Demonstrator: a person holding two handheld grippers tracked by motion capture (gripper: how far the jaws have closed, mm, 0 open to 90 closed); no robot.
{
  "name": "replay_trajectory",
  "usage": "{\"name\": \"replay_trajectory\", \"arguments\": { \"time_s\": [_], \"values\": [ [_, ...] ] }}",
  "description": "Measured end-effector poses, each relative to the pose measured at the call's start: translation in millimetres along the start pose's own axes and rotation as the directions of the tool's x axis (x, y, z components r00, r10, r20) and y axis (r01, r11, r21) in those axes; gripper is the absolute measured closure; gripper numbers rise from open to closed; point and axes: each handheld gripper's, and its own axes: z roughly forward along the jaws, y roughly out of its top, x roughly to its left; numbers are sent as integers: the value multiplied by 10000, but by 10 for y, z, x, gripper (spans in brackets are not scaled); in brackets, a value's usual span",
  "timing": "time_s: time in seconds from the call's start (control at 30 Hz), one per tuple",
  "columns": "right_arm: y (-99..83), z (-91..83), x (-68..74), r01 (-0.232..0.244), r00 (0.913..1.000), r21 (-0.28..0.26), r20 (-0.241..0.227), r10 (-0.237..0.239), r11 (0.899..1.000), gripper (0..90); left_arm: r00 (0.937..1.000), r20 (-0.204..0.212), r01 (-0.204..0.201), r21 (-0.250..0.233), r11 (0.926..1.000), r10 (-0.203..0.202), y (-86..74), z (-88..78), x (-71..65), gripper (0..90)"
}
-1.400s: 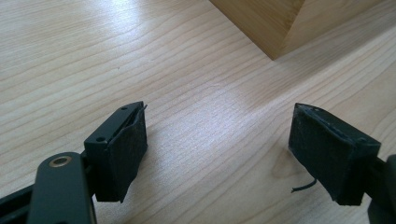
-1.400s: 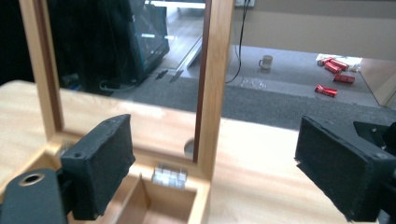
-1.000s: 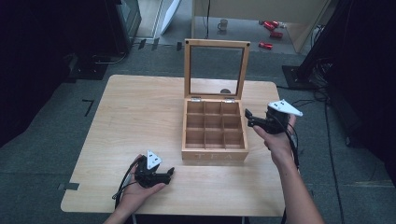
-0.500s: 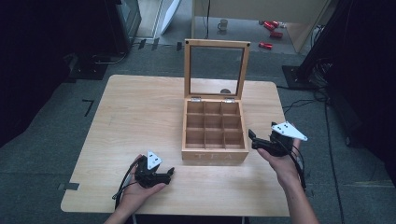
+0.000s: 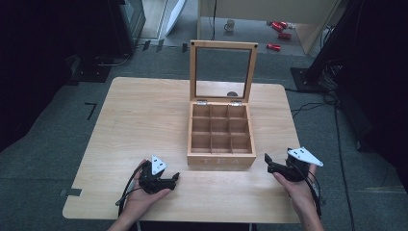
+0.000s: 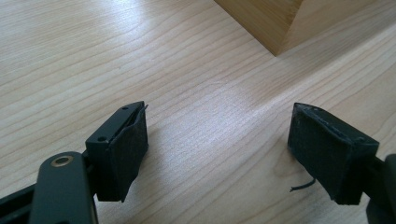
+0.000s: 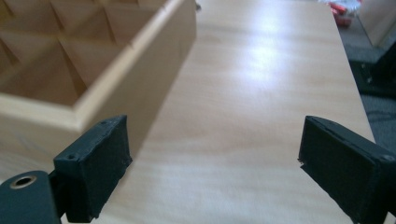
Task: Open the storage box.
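The front wall of the wooden box (image 5: 221, 161) carries the letters "TEA", pale and faint in the high view. The box sits right of centre on my desk (image 5: 144, 120), its glass-paned lid (image 5: 223, 71) standing upright at the back, the inside split into nine square compartments, all bare wood. My left gripper (image 5: 174, 179) rests low on the desk by the box's front-left corner, fingers (image 6: 123, 149) spread wide with nothing between them. My right gripper (image 5: 267, 161) hovers just beside the box's front-right corner, fingers (image 7: 95, 163) also spread wide and holding nothing.
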Motion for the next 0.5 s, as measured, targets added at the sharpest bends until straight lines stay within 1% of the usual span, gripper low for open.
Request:
{"name": "replay_trajectory", "arguments": {
  "time_s": [0.17, 0.2, 0.23, 0.4, 0.5],
  "values": [
    [-227, -51, -86, -184, 9997, 472, 138, 177, 9987, 92, 10000, -6, 0, 12, 10000, 0, 0, -1, 0, 209],
    [-227, -51, -86, -184, 9997, 472, 138, 177, 9987, 92, 10000, -6, 0, 12, 10000, 0, 0, -1, 0, 209],
    [-314, -106, -125, -155, 9997, 659, 190, 143, 9977, 92, 10000, -7, 0, 1, 10000, 0, 0, 0, 0, 209],
    [-437, -211, -204, -250, 9993, 966, 315, 220, 9950, 92, 10000, -5, 4, 9, 10000, -4, 0, -1, 0, 209],
    [-500, -243, -251, -289, 9987, 1172, 440, 239, 9927, 92, 10000, -17, 20, 9, 10000, -20, 0, -2, -1, 210]
  ]
}}
